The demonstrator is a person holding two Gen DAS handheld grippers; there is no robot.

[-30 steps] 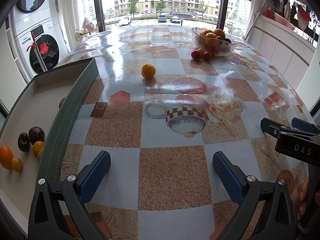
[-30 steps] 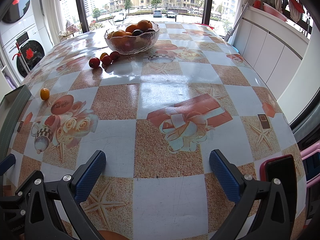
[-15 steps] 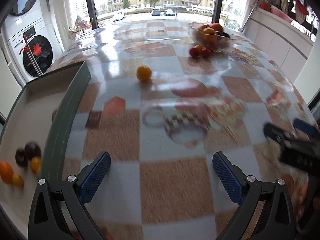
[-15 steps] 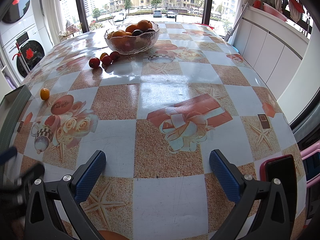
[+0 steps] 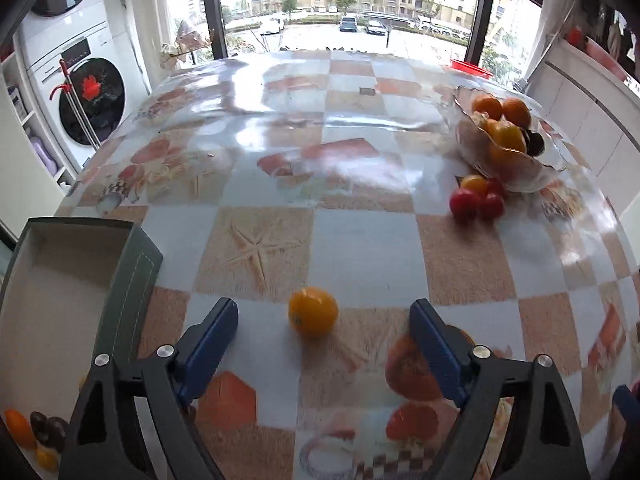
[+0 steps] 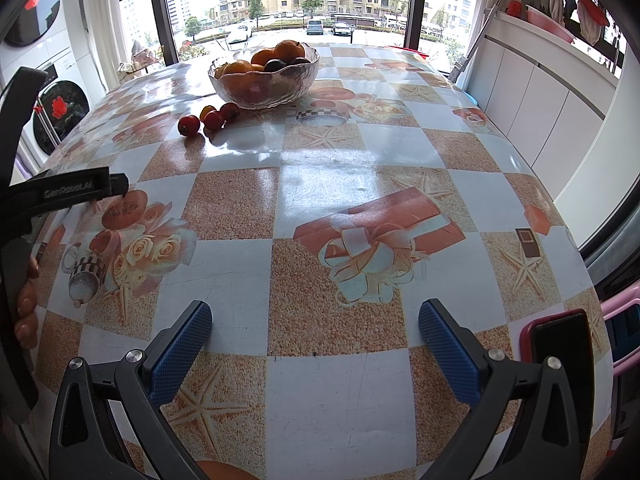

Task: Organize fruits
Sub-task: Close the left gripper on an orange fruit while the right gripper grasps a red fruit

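The left hand-held gripper [image 5: 322, 344] is open, its blue pads either side of a small orange fruit [image 5: 313, 311] lying alone on the bench [image 5: 360, 248]. The jaws have just been closing, yet neither pad touches the fruit, which sits ahead of them and nearer the left pad than the right. The green-walled tray [image 5: 128, 292] is just to the left, with a few dark and orange fruits [image 5: 36, 432] in its near corner. Further off on the right stands a glass bowl [image 5: 508, 160] heaped with oranges, and a small cluster of red fruits [image 5: 478, 200] lies against its foot.

The right hand-held gripper [image 6: 316, 348] is released and empty, held over bare bench well away from any fruit.

The likely next step is a pinch on the lone fruit, and the risk lies there. The fruit is round and the bench cover looks glossy, so if the left pad arrives first it may nudge the fruit sideways and set it rolling. The pads also appear short of the fruit's middle; closing from here could catch only its near edge and squeeze it forward, out of the grip. The left view is slightly blurred, so the gap is hard to judge exactly.
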